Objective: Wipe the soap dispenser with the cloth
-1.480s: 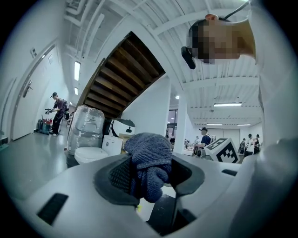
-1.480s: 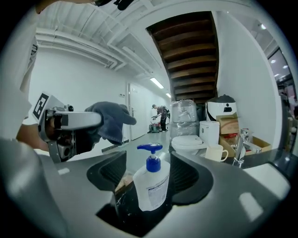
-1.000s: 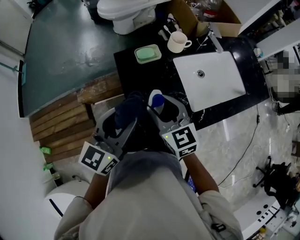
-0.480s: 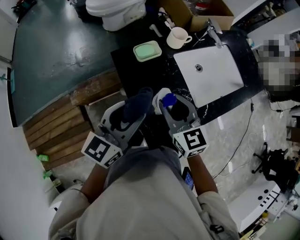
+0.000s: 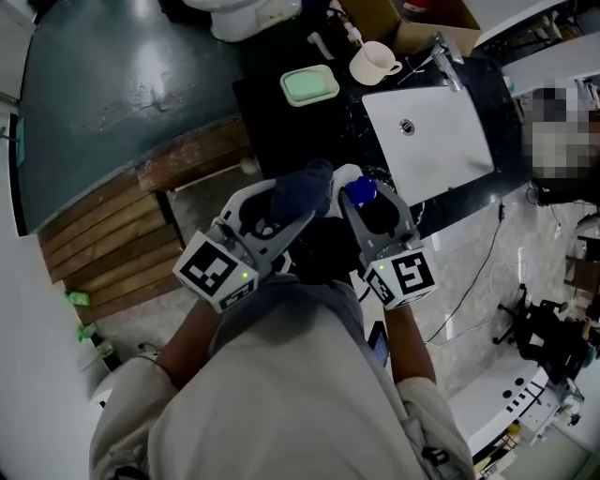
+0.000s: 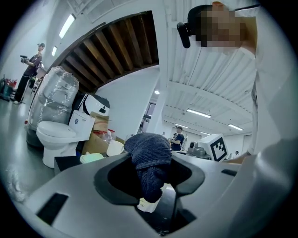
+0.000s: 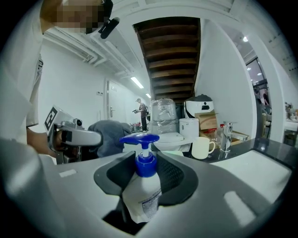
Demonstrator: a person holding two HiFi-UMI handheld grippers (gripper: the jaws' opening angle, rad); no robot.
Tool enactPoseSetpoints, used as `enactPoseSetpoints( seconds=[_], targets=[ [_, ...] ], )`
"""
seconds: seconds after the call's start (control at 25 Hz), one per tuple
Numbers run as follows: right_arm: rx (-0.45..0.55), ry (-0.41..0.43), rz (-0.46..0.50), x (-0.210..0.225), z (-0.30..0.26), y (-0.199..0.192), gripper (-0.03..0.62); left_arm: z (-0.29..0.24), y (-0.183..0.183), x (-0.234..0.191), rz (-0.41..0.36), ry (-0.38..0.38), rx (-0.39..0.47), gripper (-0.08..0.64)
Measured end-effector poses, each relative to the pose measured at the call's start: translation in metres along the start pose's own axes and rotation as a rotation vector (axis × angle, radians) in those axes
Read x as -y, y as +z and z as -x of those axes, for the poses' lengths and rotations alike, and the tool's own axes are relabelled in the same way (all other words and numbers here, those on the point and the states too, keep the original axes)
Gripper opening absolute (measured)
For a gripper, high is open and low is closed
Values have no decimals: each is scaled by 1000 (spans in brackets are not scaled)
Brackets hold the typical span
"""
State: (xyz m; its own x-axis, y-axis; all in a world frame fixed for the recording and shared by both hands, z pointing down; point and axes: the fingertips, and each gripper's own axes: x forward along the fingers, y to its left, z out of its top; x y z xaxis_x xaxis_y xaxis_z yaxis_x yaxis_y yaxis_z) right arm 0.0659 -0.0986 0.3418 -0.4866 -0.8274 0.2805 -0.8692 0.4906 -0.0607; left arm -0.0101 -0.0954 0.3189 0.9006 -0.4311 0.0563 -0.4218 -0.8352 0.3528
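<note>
In the head view my left gripper [image 5: 305, 199] is shut on a bunched dark blue cloth [image 5: 302, 187], close in front of my body. Right beside it my right gripper [image 5: 367, 204] holds the soap dispenser [image 5: 362, 191], a white bottle with a blue pump. Its jaws have just been closing, and both pads now press on the bottle. The right gripper view shows the soap dispenser [image 7: 141, 190] upright between the jaws, with the cloth [image 7: 111, 135] a short way to its left. In the left gripper view the cloth [image 6: 150, 155] hangs over the jaws.
Beyond the grippers is a black countertop [image 5: 281, 131] with a white sink [image 5: 450, 150], a faucet [image 5: 448, 52], a cream mug [image 5: 375, 62] and a green soap dish [image 5: 309, 86]. A toilet [image 5: 246, 14] stands behind it. Wooden slats [image 5: 103, 234] lie at the left.
My left gripper has sunk a little with the cloth and stays next to the dispenser. The right gripper keeps the bottle in much the same place. The head view has shifted.
</note>
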Motion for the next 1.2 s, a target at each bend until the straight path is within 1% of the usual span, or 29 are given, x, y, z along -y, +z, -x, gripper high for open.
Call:
enactPoseSetpoints(
  seconds=[0.16, 0.32, 0.44, 0.52, 0.64, 0.84, 1.2],
  targets=[
    [-6, 31, -3, -1, 0, -1, 138, -8, -3, -4, -3, 3, -1, 179],
    [16, 19, -22, 7, 4, 2, 138, -17, -8, -10, 3, -1, -10, 179],
    [11, 31, -33, 9, 6, 1, 138, -24, -10, -7, 8, -29, -20, 179],
    [7, 38, -44, 11, 6, 1, 138, -31, -14, -3, -4, -56, -15, 179],
    [5, 42, -69, 16, 9, 0, 138, -41, -20, 2, -9, -87, -46, 179],
    [37, 28, -102, 25, 20, -3, 138, -55, -37, 5, 19, -101, -102, 179],
    [69, 22, -160, 31, 32, -7, 138, -69, -48, 16, 39, -136, -121, 179]
  ],
)
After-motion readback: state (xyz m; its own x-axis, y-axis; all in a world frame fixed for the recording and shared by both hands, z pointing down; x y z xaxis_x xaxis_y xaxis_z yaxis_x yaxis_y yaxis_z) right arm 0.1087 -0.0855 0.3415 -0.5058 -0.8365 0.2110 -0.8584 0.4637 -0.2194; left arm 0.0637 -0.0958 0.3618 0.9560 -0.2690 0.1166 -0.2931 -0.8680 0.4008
